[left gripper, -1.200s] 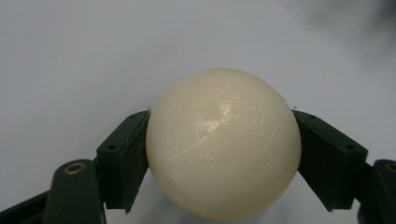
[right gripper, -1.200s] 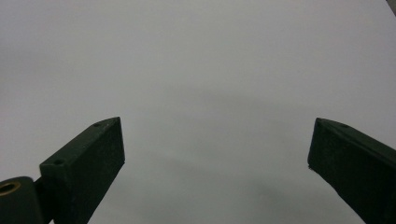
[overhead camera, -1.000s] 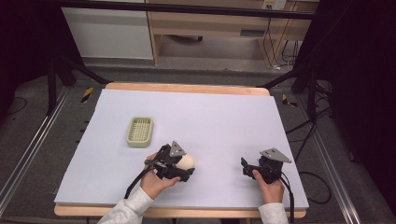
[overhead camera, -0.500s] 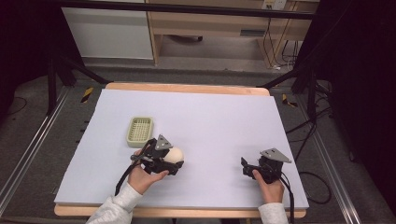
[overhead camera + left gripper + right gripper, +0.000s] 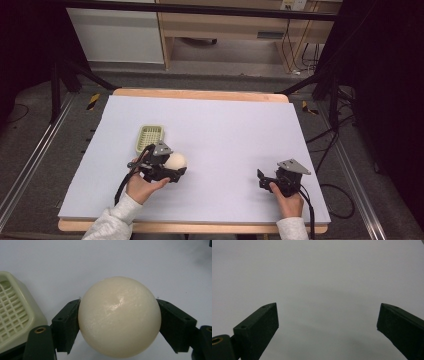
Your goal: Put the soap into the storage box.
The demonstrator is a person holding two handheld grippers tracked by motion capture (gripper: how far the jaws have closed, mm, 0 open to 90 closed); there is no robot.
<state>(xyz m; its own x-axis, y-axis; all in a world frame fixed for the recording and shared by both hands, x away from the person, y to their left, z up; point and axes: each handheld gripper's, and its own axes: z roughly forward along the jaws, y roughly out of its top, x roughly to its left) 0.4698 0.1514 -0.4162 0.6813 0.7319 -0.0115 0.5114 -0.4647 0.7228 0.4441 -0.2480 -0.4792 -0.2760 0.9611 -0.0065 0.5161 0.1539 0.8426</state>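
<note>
The left gripper (image 5: 119, 322) is clamped on a cream ball (image 5: 119, 317), one black pad pressed to each side of it. In the high view this gripper (image 5: 176, 170) carries the ball (image 5: 175, 161) above the white table (image 5: 225, 130). A pale green basket (image 5: 150, 138) lies just beside it at about 11 o'clock. Well apart at 3 o'clock, the right gripper (image 5: 261, 179) rests with its jaws spread wide, nothing between them.

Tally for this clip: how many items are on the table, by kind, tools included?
Cream ball, clamped in the left tool: 1
Pale green slotted basket: 1
Hand-held tools, including the right tool, open over bare table: 2
Total: 4
</note>
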